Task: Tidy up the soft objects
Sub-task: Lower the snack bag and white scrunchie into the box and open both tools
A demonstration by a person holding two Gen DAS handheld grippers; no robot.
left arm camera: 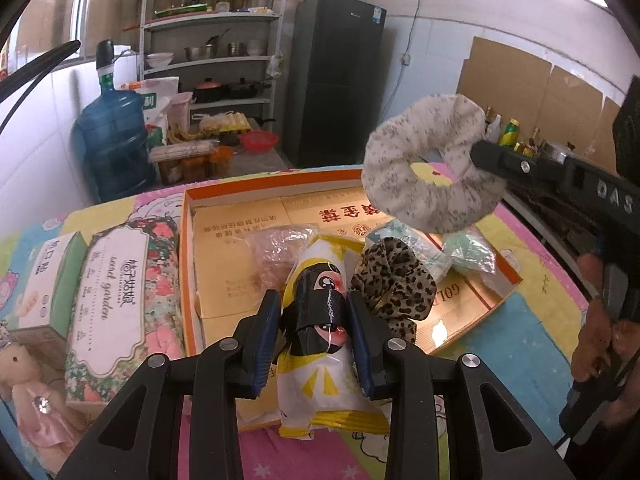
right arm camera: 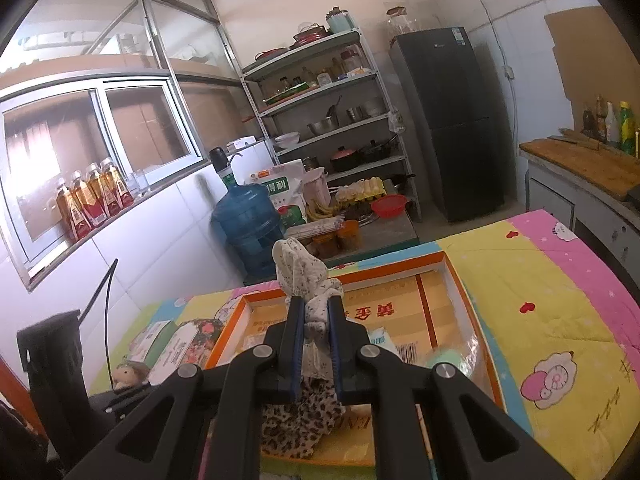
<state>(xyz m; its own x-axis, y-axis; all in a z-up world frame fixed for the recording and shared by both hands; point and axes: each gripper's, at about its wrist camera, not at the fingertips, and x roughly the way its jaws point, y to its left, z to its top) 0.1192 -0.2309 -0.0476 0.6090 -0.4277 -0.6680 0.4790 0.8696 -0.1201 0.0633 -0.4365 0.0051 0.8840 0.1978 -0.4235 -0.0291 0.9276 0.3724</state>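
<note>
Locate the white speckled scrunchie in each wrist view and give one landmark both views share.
Left wrist view: the white speckled scrunchie hangs at upper right, above the orange-rimmed box, pinched by the right hand-held gripper.
Right wrist view: the scrunchie sits at centre, bunched between the right hand-held gripper's fingers, over the same box.
Shared landmark: the dark fridge at the back wall.

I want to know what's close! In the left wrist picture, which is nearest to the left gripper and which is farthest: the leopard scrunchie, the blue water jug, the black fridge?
From the left gripper:
1. Leopard scrunchie, just right of its fingers, in the orange box.
2. Blue water jug, on the floor beyond the table, left.
3. Black fridge, against the back wall.
</note>
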